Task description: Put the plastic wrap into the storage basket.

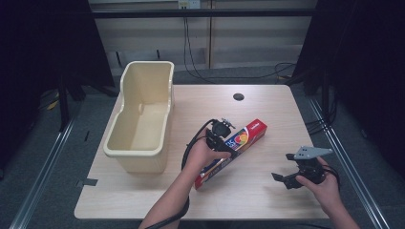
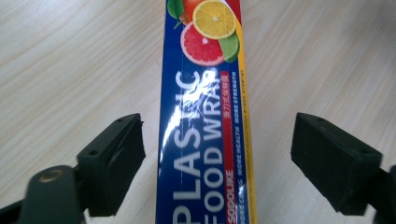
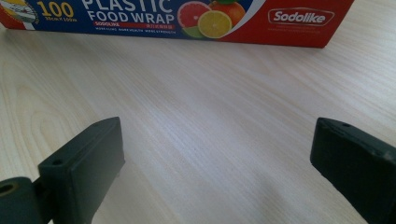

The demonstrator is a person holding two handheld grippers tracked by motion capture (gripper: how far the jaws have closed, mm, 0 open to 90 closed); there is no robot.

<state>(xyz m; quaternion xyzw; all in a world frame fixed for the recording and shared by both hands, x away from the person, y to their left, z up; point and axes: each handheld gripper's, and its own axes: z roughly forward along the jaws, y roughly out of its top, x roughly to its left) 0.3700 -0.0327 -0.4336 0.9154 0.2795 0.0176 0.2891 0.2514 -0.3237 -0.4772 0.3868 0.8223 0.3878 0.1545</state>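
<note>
Plastic food wrap box (image 1: 232, 152) flat on wooden table (image 1: 267, 191), long axis diagonal, red end toward far right, near end toward the person. Lying flat with printed face up: broad face stable, narrow sides exposed for a pinch across the width.

Left gripper (image 1: 220, 138) directly over mid-length of the box, pointing down. In left gripper view, box (image 2: 205, 116) between the two black jaws, running straight away from the camera. Jaws apart, gap visible each side, wider on the right; pads not yet pressing the cardboard. Straddling the short dimension, presumably because the length is far beyond jaw span. Position near the middle probably chosen for balance: a long light box grabbed near one end would droop or swing.

Right gripper (image 1: 291, 177) low over bare table at right, well apart from the box, jaws wide apart, nothing between. In right gripper view, box (image 3: 177, 18) across the top of frame, side-on. Likely parked clear of the left hand, available for support.

Cream plastic tub (image 1: 141, 117) at left edge of table, upright, empty, open top. Plausible destination; long enough inside for the box if aligned lengthwise.

Risk noted: glossy surface, thin cardboard, off-centre jaws — possible slip or twist on closing.
</note>
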